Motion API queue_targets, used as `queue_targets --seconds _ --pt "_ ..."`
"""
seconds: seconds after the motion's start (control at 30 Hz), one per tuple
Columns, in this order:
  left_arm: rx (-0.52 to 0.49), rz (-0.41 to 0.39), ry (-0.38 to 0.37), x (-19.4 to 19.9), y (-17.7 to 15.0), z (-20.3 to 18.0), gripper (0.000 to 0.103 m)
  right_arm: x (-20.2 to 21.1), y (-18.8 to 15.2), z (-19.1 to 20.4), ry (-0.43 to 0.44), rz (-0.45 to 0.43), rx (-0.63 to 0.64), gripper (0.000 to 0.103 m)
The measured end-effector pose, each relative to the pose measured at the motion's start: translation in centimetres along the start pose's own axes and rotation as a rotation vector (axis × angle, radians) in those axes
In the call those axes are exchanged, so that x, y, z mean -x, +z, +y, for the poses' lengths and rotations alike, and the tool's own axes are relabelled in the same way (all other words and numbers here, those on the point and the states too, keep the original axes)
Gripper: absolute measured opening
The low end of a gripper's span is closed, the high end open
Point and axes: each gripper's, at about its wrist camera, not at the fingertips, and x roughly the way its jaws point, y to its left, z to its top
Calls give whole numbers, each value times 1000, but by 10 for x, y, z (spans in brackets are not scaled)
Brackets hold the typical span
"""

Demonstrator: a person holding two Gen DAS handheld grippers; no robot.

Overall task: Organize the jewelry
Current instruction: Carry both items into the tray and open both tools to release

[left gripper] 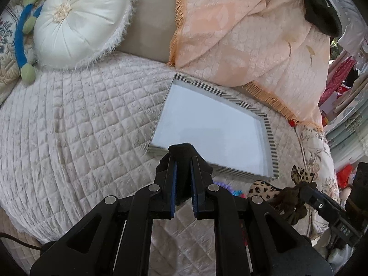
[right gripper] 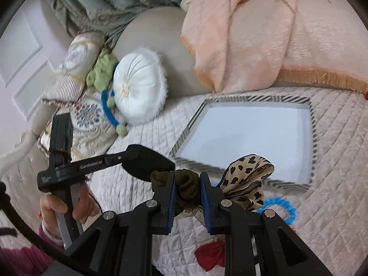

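Note:
My left gripper [left gripper: 183, 158] is shut on a black scrunchie [left gripper: 182, 151] and holds it above the near edge of the white tray with a striped rim [left gripper: 230, 97]. It also shows in the right wrist view [right gripper: 147, 162]. My right gripper [right gripper: 186, 179] is shut on a brown scrunchie with a leopard-print bow [right gripper: 248, 168], just short of the tray [right gripper: 253, 99]. That scrunchie also shows at the right of the left wrist view [left gripper: 292, 194]. A blue coil hair tie [right gripper: 285, 207] and a red item [right gripper: 210, 255] lie on the quilt in front of the tray.
The tray sits on a quilted cream bedspread [left gripper: 80, 119]. A round white cushion [left gripper: 78, 23] lies at the back left and a peach fringed throw [left gripper: 253, 34] drapes behind the tray. A green and blue plush toy [right gripper: 108, 85] rests by the cushions.

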Motion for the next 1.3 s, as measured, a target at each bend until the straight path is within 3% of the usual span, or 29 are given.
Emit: queue_targets --seconds 0.27,0.47,0.73,0.9,1.03,1.07,1.1,1.13,1.2,1.23,1.3 --pt "-3 -25 -6 -13 29 -18 9 -2 25 -37 -103 -38 -44 19" --pt "4 -12 18 -53 50 -30 9 -26 38 -76 -173 -22 -107 19" --pt "-16 63 149 -123 46 -25 9 -60 27 -121 -232 51 -171 19" --pt "-21 96 214 -140 33 -18 9 -68 15 -129 -292 98 -136 19" --pt "11 97 233 -142 31 -13 10 -69 11 -130 -261 114 -131 19" --pt "16 93 233 -141 30 -14 12 -67 11 -128 -252 105 -124 20" --pt "14 90 234 -139 30 -15 14 -65 11 -128 -249 88 -116 28" --pt "6 87 243 -138 30 -17 19 -62 11 -127 -247 72 -113 42" --pt "-11 82 264 -133 28 -21 34 -55 11 -126 -230 47 -116 51" --pt "-12 78 263 -130 28 -21 40 -54 13 -126 -226 42 -117 51" --pt "-1 71 250 -123 28 -22 42 -46 14 -121 -226 24 -114 51"
